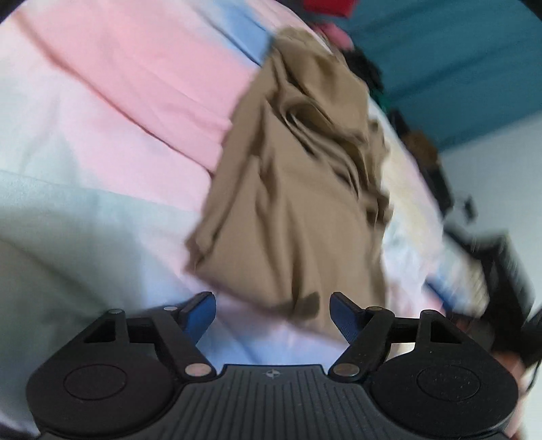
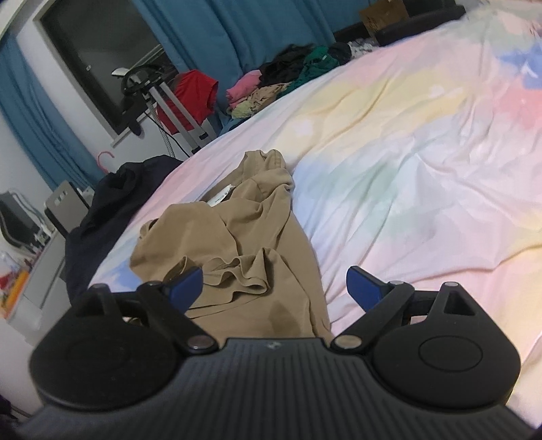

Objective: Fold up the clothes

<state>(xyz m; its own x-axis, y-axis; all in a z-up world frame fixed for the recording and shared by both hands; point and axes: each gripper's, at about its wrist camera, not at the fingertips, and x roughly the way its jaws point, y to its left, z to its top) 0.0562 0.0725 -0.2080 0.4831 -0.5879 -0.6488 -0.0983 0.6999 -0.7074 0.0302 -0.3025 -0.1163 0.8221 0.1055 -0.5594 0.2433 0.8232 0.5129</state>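
Observation:
A crumpled tan garment (image 1: 298, 176) lies on a pastel tie-dye bedsheet (image 1: 111, 111). In the left wrist view it is blurred and stretches away from just ahead of my left gripper (image 1: 272, 303), which is open with nothing between its blue pads. In the right wrist view the same tan garment (image 2: 237, 237) lies bunched with a white label showing, its near end running between and under the blue pads of my right gripper (image 2: 274, 284). That gripper is open and hovers over the cloth without pinching it.
A pile of clothes (image 2: 288, 78) in pink, black, green and beige sits at the bed's far edge. A dark navy garment (image 2: 111, 206) hangs over the left bed edge. A red cloth on a stand (image 2: 193, 98), teal curtains and a cardboard box (image 2: 384, 15) lie beyond.

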